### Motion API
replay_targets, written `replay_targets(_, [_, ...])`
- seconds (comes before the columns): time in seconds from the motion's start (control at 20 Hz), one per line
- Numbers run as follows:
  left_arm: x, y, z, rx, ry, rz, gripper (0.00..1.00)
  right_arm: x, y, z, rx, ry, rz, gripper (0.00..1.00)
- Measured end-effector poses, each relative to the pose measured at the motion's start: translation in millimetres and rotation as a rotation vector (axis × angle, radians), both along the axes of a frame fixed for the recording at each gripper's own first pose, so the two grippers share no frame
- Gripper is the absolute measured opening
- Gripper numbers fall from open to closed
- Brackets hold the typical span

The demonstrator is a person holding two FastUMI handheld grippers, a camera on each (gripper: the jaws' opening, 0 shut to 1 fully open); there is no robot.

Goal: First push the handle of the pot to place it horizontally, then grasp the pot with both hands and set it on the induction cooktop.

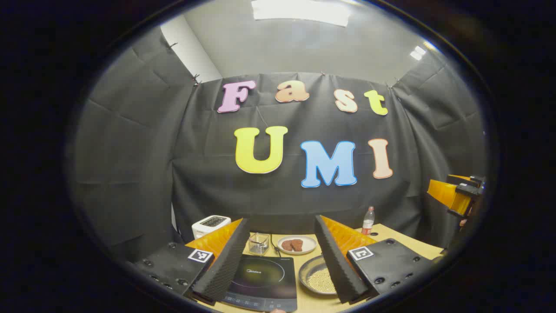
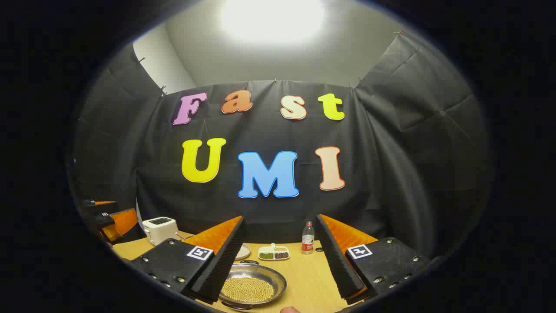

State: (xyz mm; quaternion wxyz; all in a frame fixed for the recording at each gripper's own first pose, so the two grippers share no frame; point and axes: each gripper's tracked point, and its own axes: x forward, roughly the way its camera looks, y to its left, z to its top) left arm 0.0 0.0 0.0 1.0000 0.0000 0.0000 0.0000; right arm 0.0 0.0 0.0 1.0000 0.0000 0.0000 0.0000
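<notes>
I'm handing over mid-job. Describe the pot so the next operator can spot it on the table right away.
Start at the black induction cooktop on the wooden table. The pot sits just to its right in the left gripper view, nearer than the white plate of brown food. It is the one shallow, round metal pan, filled with small pale beans, with a loop handle on its rim.

one pot (image 2: pixel 253 284), one cooktop (image 1: pixel 262 280), one toaster (image 2: pixel 159 229), one bottle (image 2: pixel 307 237), two plates (image 1: pixel 297 244)

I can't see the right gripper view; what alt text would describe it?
Open tongs hover above a wooden table, over a shallow metal pot of yellow beans. Behind stand a white toaster, a divided dish of beans and a red-labelled plastic bottle.
</notes>
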Motion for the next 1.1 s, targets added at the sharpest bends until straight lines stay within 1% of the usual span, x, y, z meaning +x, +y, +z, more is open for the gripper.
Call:
replay_targets(0.05, [0.3, 0.2, 1.0, 0.003, -0.003, 0.000, 0.98, 0.7, 0.2, 0.0, 0.002, 0.002, 0.000, 0.96])
replay_targets(0.1, [1.0, 0.0, 1.5, 0.004, -0.005, 0.001, 0.98, -0.3, 0.0, -0.4, 0.003, 0.003, 0.001, 0.97])
replay_targets(0.15, [-0.1, -0.8, 2.5, 0.004, -0.007, 0.000, 1.00, -0.3, 0.1, -0.2, 0.003, 0.004, 0.002, 0.97])
replay_targets(0.25, [-1.7, -1.0, 3.1, 0.006, -0.009, 0.001, 1.00, 1.3, 0.0, 1.6, -0.002, 0.002, 0.003, 0.97])
replay_targets(0.3, [-3.3, -2.0, 1.3, 0.009, -0.009, -0.001, 0.98, 0.6, -0.7, 0.8, -0.004, 0.000, 0.005, 0.97])
replay_targets(0.35, [-2.3, -2.2, 1.2, 0.011, -0.009, -0.001, 1.00, 0.5, -0.5, 1.3, -0.009, -0.001, 0.005, 0.97])
replay_targets(0.4, [-2.6, -3.6, 2.3, 0.010, -0.010, -0.002, 0.98, 0.7, -0.7, 1.5, -0.014, -0.003, 0.005, 0.97])
replay_targets(0.55, [-4.3, -4.8, 5.1, 0.006, -0.016, 0.002, 0.98, -0.5, 1.7, 1.3, -0.007, 0.000, 0.012, 0.97])
replay_targets(0.6, [-5.6, -4.9, 5.3, 0.007, -0.018, 0.003, 1.00, -0.9, 1.2, 0.1, -0.005, 0.003, 0.012, 0.97])
replay_targets(0.65, [-5.6, -4.5, 5.7, 0.008, -0.020, 0.004, 0.98, -0.5, 0.7, 0.1, -0.003, 0.006, 0.012, 0.97])
replay_targets(0.7, [-5.1, -4.7, 5.2, 0.010, -0.022, 0.004, 1.00, 0.3, 0.3, -1.3, 0.000, 0.008, 0.012, 0.97])
replay_targets(0.75, [-6.2, -4.3, 6.1, 0.013, -0.024, 0.006, 1.00, 0.7, -0.6, -1.6, 0.002, 0.011, 0.010, 0.97])
replay_targets(0.8, [-6.7, -3.6, 6.0, 0.013, -0.026, 0.007, 0.98, 2.4, -1.8, -2.3, 0.000, 0.014, 0.006, 0.97])
replay_targets(0.85, [-5.8, -3.5, 6.9, 0.013, -0.028, 0.010, 1.00, 3.4, -2.4, -3.3, -0.004, 0.018, 0.006, 0.97])
replay_targets(0.9, [-6.6, -3.3, 7.4, 0.012, -0.029, 0.011, 0.98, 4.1, -1.7, -3.3, -0.006, 0.021, 0.010, 0.97])
replay_targets(0.95, [-6.0, -3.8, 6.2, 0.011, -0.029, 0.011, 0.98, 4.4, -1.2, -4.5, -0.008, 0.024, 0.012, 0.97])
replay_targets(1.0, [-6.1, -3.4, 6.5, 0.011, -0.030, 0.011, 1.00, 4.4, -1.5, -4.1, -0.010, 0.025, 0.012, 0.97])
replay_targets(1.05, [-6.1, -4.1, 7.2, 0.011, -0.030, 0.011, 1.00, 5.0, -2.4, -3.4, -0.009, 0.025, 0.012, 0.97])
replay_targets(1.1, [-6.4, -3.6, 7.8, 0.011, -0.031, 0.012, 0.98, 6.0, -1.7, -2.7, -0.008, 0.025, 0.012, 0.97])
